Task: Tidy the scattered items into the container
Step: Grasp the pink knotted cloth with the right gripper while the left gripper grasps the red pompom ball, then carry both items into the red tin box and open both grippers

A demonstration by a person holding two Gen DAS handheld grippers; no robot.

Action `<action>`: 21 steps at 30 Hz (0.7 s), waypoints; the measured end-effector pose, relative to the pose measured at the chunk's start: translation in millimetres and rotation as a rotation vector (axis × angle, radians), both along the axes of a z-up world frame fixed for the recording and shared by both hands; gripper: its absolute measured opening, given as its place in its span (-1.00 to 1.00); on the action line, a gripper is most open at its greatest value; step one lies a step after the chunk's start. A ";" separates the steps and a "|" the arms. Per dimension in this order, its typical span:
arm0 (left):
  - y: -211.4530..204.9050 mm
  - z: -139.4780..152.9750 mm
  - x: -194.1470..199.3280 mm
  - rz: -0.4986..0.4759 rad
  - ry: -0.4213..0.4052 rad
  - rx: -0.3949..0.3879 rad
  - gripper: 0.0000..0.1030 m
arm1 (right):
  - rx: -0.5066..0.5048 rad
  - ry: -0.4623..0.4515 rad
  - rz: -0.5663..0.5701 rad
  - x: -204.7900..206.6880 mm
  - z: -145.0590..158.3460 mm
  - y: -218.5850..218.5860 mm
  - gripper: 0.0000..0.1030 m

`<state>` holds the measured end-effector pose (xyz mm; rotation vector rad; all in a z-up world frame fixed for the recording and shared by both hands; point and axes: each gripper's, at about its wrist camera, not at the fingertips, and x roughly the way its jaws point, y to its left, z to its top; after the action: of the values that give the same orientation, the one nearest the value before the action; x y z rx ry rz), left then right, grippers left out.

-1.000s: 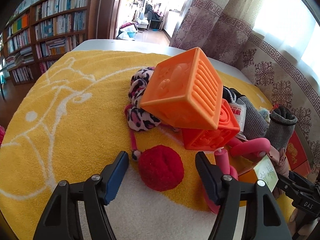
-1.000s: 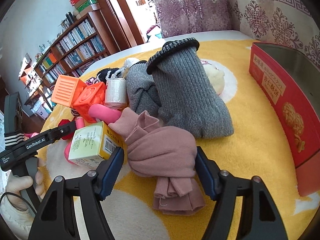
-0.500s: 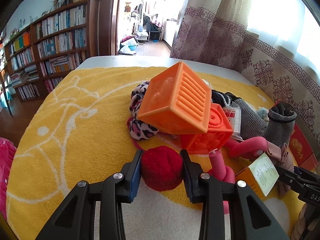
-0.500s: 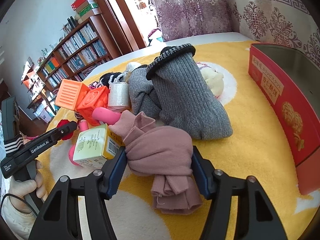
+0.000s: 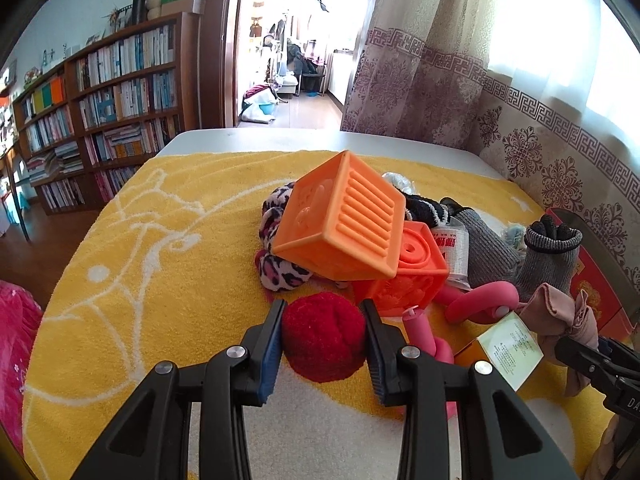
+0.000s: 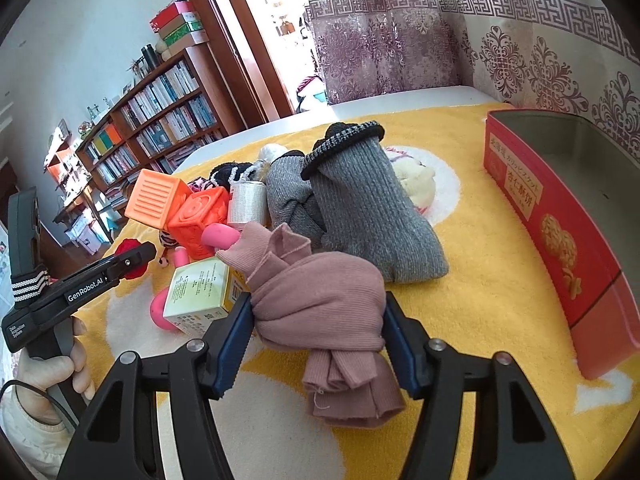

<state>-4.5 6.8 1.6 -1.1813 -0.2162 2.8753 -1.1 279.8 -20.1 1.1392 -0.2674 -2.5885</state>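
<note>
Both grips are on. Left gripper (image 5: pixel 323 330) fingers pinch the red pompom (image 5: pixel 324 336), near edge of the pile on the yellow towel (image 5: pixel 160 240) over the worktop. Right gripper (image 6: pixel 318 330) fingers have just been closing and now press both sides of the pink knotted sock (image 6: pixel 320 300), which bulges between the pads, tail hanging toward the camera.

The red tin (image 6: pixel 560 240), the container, sits open at the right, well apart from the pile, nothing visible inside.

Risks, as I judge them:
- The pompom is soft and round, so it could squirt out of the pinch when lifted. It sits just beside the darker orange cube (image 5: pixel 404 276); the lighter orange cube (image 5: pixel 344 220) leans tilted on top and could tumble if nudged.
- The sock's far end touches the yellow-green box (image 6: pixel 200 292) and pink curved toy (image 6: pixel 218 236); lifting may drag them.
- The sock's dangling tail could catch the tin wall.
- The two grippers work close together, so they could collide on the way to the tin.
</note>
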 end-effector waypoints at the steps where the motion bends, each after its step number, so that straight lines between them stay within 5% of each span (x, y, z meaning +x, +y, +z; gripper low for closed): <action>1: 1.8 1.3 0.9 -0.002 0.004 -0.004 -0.26 | 0.000 0.004 -0.002 1.0 1.0 1.2 0.28; 21: 63.4 37.1 9.5 -0.098 0.077 -0.039 -0.26 | -0.055 0.120 -0.096 22.9 28.9 50.8 0.28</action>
<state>4.9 70.2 38.7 -1.0524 -0.0976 2.8455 21.8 330.6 8.8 0.9707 -0.3723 -2.7028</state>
